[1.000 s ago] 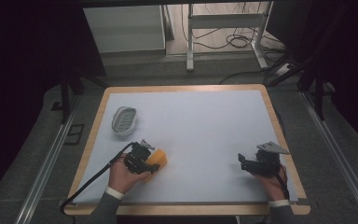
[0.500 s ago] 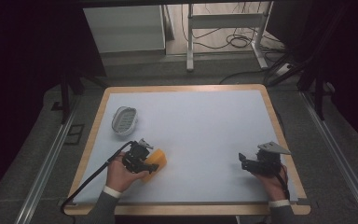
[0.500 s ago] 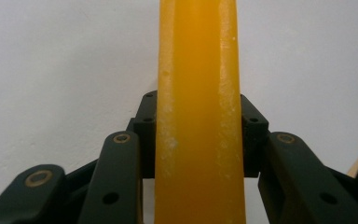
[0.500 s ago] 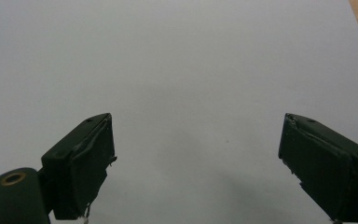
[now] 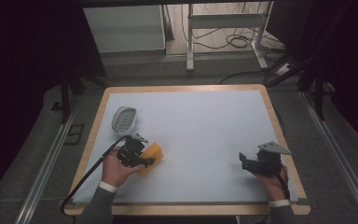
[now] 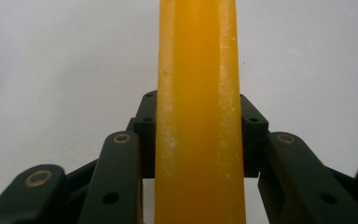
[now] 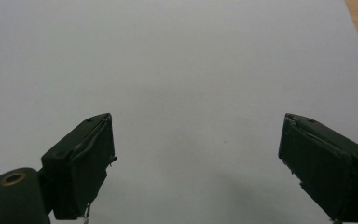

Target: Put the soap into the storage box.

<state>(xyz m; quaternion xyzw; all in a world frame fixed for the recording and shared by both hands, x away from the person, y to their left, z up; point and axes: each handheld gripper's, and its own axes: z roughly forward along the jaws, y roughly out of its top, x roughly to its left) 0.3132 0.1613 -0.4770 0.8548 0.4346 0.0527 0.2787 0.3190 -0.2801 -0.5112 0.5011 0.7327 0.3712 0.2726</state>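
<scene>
A: What does the left gripper [image 5: 142,156] have?

B: A yellow-orange block with a waxy, faintly speckled surface [image 5: 150,156]. In the left gripper view the block [image 6: 198,116] stands between the two black jaws and both pads press flat against its sides, so it is clamped.

A: Where on the table is that?

B: Near the left front of the pale grey mat on the wooden-edged table [image 5: 182,88]. An oval white mesh dish [image 5: 123,119] lies just beyond it, farther back and close to the left edge.

A: And the right gripper [image 5: 244,163]?

B: At the right front of the mat, well apart from the block. In the right gripper view its jaws stand wide apart over bare mat, with nothing between them.
</scene>
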